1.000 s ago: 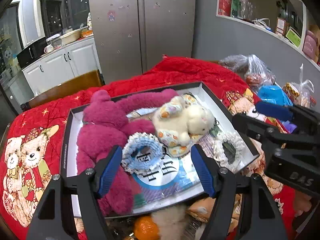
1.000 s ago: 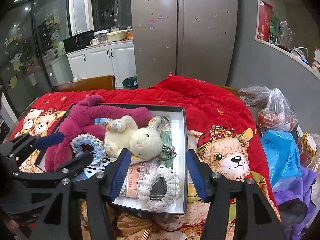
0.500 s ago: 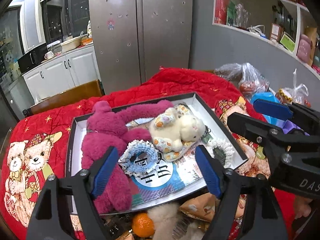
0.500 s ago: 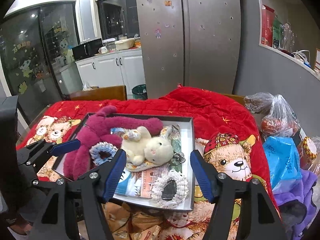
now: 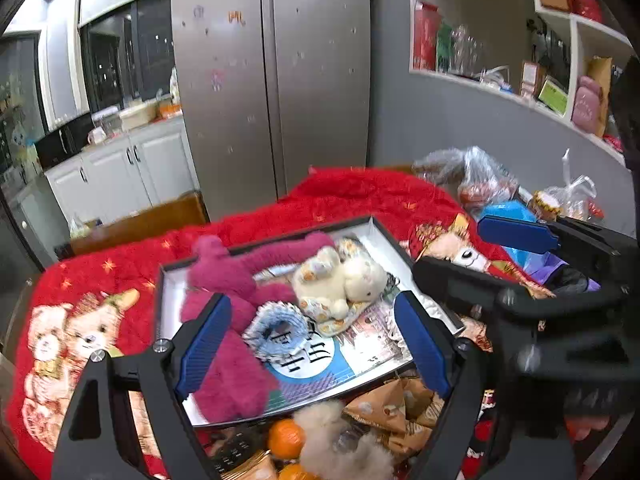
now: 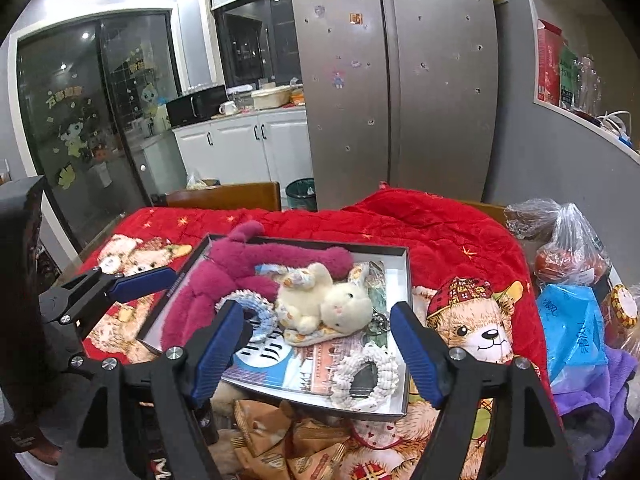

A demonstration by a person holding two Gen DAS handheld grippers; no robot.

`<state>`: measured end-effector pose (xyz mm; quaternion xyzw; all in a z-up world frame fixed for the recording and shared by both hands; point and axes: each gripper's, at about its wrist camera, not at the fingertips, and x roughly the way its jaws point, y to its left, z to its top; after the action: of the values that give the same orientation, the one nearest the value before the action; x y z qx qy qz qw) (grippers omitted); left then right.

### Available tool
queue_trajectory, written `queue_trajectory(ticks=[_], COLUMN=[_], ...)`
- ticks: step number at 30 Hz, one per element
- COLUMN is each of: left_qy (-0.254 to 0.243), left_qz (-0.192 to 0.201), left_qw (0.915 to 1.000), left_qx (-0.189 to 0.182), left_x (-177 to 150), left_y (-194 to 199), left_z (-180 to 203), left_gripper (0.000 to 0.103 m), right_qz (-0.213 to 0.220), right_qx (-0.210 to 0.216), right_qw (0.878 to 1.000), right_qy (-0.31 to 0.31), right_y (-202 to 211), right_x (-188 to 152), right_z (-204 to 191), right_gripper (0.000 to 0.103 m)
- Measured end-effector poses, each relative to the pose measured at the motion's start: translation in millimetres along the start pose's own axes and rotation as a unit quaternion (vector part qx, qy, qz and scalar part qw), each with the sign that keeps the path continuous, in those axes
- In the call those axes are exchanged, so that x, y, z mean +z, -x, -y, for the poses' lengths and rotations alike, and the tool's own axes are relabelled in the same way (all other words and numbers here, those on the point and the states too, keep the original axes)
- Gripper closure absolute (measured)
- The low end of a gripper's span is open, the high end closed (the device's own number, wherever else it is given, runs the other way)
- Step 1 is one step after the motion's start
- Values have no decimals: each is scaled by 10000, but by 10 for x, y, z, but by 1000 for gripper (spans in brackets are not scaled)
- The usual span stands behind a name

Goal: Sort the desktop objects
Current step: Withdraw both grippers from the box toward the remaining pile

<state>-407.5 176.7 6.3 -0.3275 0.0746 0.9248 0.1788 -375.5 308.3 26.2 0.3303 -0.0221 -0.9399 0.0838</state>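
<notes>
With both grippers hanging empty above the box (image 6: 407, 320), the main risk is a bad pick out of a crowded pile. Left gripper (image 5: 308, 344) has its fingers wide apart, nothing between them; right gripper (image 6: 316, 352) is opening its jaws, also nothing in them.

Contents are packed: pink plush (image 6: 224, 280) sprawls along the far wall and left side, bunny (image 6: 324, 300) lies mid-box on its legs, blue scrunchie (image 5: 276, 328) touches both, white scrunchie (image 6: 366, 374) sits in the near right corner beside some keys (image 6: 378, 322). All of it rests on a printed booklet (image 5: 344, 356).

Failure modes as I see them:
- grabbing the bunny drags the plush or scrunchie with it (soft stuff snags)
- pads catch the booklet and tip the box, which sits on uneven snack packs (image 6: 280, 432) and looks half off the red quilt (image 6: 440, 232)
- the two grippers sit close together, so they could clash over the box

Around it: oranges (image 5: 286, 438) and a fluffy ball (image 5: 332, 436) crowd the near edge, bags (image 6: 572, 332) on the right.
</notes>
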Motion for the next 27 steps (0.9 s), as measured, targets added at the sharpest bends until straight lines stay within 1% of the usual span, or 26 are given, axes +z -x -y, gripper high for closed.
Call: queue_trajectory(ticks=[3, 5, 8, 11, 13, 14, 16, 18, 19, 22, 23, 25, 27], left_qy=[140, 268, 389, 467, 533, 546, 596, 701, 800, 1073, 1210, 1364, 1435], left_qz=[357, 496, 671, 830, 948, 986, 1050, 1138, 1147, 1041, 980, 820, 590], left_qw=[9992, 9983, 9969, 9953, 9934, 9923, 9879, 9827, 9808, 9800, 9791, 9792, 9785], left_qx=[78, 135, 145, 191, 363, 521, 973, 1282, 1362, 1317, 1305, 1260, 1358], left_x=[37, 36, -4, -102, -203, -265, -410, -574, -714, -1060, -1203, -1435, -1669], left_y=[391, 638, 970, 1308, 1526, 1630, 1809, 1946, 2013, 2087, 2096, 2066, 2015], left_z=[-87, -159, -231, -310, -384, -429, -516, -598, -655, -783, -819, -867, -876], left_gripper=[17, 12, 11, 9, 7, 7, 6, 4, 2, 1, 1, 1, 1], right_qz=[176, 327, 528, 666, 745, 749, 759, 941, 1064, 1221, 1230, 1229, 1204], right_qx=[12, 19, 3, -128, -164, -146, -110, -62, 19, 293, 269, 88, -59], right_qw=[9998, 9994, 9985, 9976, 9970, 9970, 9970, 9953, 9938, 9915, 9916, 9923, 9927], right_qy=[-129, -131, -163, -105, -99, -91, -70, -207, -312, -335, -281, -134, -1], right_y=[210, 392, 675, 929, 1122, 1171, 1321, 1493, 1580, 1751, 1777, 1782, 1752], right_x=[67, 105, 141, 129, 78, 65, -13, -126, -194, -402, -469, -644, -815], right_z=[-6, -20, -16, -47, -73, -78, -115, -124, -116, -154, -180, -244, -297], right_gripper=[25, 25, 22, 22, 22, 22, 22, 22, 22, 19, 18, 18, 18])
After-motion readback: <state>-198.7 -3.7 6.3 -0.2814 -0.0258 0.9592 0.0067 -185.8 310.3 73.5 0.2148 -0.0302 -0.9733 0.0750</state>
